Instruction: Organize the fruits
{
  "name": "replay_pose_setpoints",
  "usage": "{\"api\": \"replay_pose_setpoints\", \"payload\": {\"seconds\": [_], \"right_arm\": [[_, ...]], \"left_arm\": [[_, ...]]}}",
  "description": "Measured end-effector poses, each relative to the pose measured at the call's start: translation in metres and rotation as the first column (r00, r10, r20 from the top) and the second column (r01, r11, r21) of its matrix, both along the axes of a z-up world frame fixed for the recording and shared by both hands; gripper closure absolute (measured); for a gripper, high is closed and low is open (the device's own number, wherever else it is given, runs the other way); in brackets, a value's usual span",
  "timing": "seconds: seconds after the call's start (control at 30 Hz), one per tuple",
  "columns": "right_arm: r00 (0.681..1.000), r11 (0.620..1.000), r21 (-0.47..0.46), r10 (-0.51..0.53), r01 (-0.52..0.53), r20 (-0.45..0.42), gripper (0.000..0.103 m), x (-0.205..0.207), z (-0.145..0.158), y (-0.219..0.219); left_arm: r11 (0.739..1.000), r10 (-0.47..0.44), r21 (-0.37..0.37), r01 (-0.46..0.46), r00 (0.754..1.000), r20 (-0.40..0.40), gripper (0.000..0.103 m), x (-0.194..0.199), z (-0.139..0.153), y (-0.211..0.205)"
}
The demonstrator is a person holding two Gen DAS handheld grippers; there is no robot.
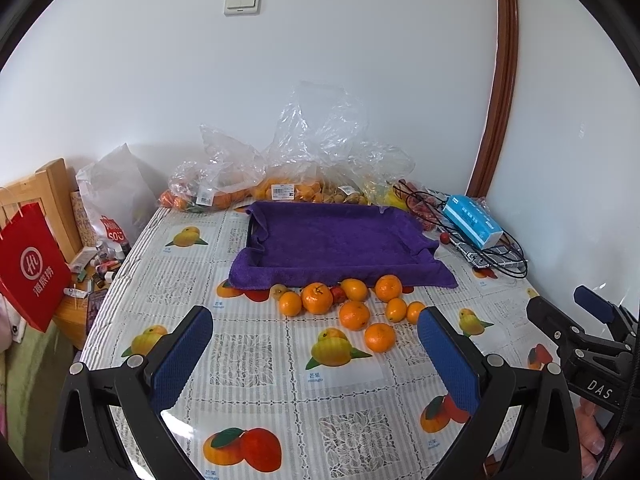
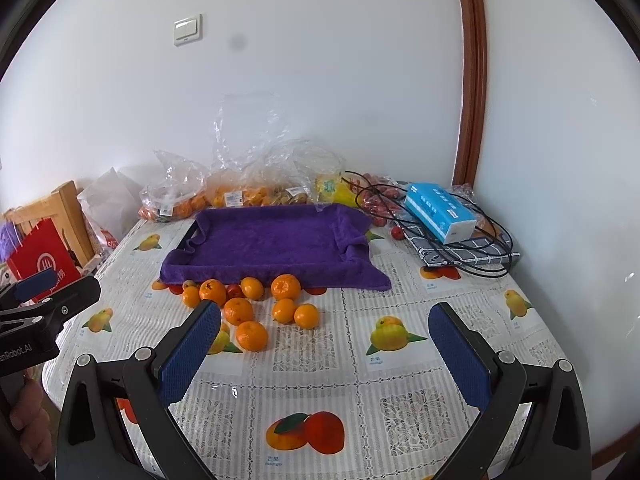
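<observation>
Both jaws wide; fruit-print tablecloth [image 2: 304, 364], oranges [image 2: 251, 335] nr purple towel [image 2: 272, 240].

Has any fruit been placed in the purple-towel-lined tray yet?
No. The purple-towel-lined tray holds nothing; the loose oranges all lie on the tablecloth in front of it.

A towel-lined tray [image 1: 336, 240] sat in the middle of the desk [image 1: 256, 380], with a loose cluster of mandarins [image 1: 352, 308] lying on the desk just before its near edge. Behind the tray, against the wall, plastic bags of fruit [image 1: 280, 188] stood in a row, and to the tray's right a tissue box [image 1: 472, 222] rested on a tangle of cables [image 2: 480, 240]. Off the desk's left edge stood a paper bag [image 1: 32, 272] before a wooden chair [image 1: 44, 188].
</observation>
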State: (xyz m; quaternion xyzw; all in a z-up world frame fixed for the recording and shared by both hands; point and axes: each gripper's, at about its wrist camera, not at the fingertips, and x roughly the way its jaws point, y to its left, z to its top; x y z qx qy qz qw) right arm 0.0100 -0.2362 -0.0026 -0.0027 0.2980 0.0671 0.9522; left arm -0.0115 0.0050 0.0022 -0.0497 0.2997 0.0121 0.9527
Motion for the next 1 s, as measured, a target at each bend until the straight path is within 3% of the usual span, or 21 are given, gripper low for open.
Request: {"api": "replay_pose_setpoints", "payload": {"seconds": [1.0], "right_arm": [[1.0, 1.0, 0.015, 0.0, 0.0, 0.01, 0.001, -0.005, 0.003, 0.001]], "left_arm": [[0.999, 0.007, -0.036, -0.006, 1.0, 0.028, 0.0, -0.007, 0.004, 0.008]]}}
